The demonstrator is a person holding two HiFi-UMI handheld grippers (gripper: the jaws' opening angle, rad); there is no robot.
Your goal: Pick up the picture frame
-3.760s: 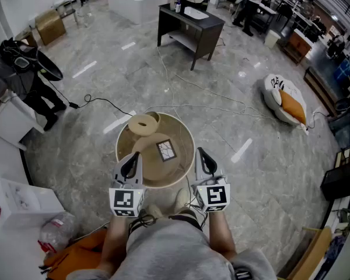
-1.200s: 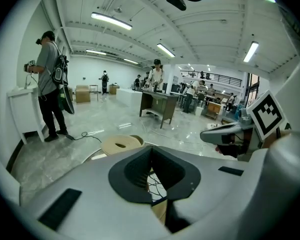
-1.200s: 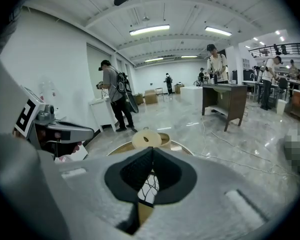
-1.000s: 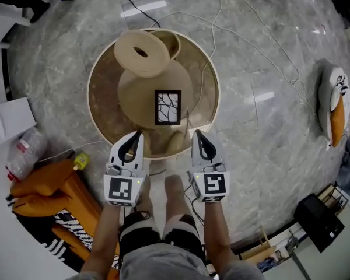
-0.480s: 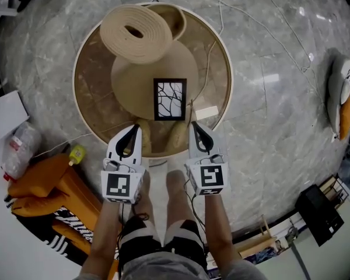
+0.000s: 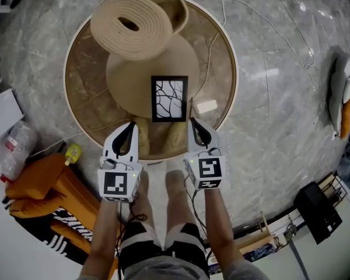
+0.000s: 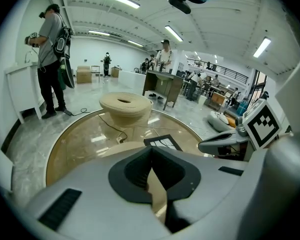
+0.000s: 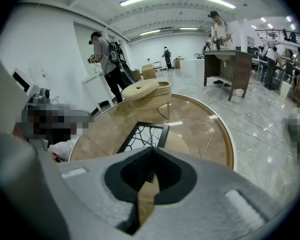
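frame: picture frame (image 6: 169, 99) lies flat, face up, on the beige raised disc (image 6: 125, 77) in the middle of the round surface (image 6: 81, 92). Black border, branch pattern.
left hand-held gripper (image 6: 129, 130): jaws pressed together, nothing between them. Tip is over the near part of the surface, near the frame's near-left corner but apart from it.
right hand-held gripper (image 6: 196, 128): jaws pressed together, empty. Tip is just beside the frame's near-right corner; no contact that I can see.
step: approach only, no grasp yet.
how: my read is that closed jaws can't take a flat frame.
- Spread one hand-held gripper first.
- Come in low along the disc and slip one jaw under the near border, with the other jaw on top.
- Pinch the border, not the pane.
- The second hand-held gripper can brace the far edge so the frame doesn't slide.
clutter: white card (image 6: 207, 106) sits just right of the frame, so keep the right jaws off it. Beige roll (image 6: 131, 23) at the far side is well apart.
risk: frame skating across the smooth disc if pushed before it's pinched.
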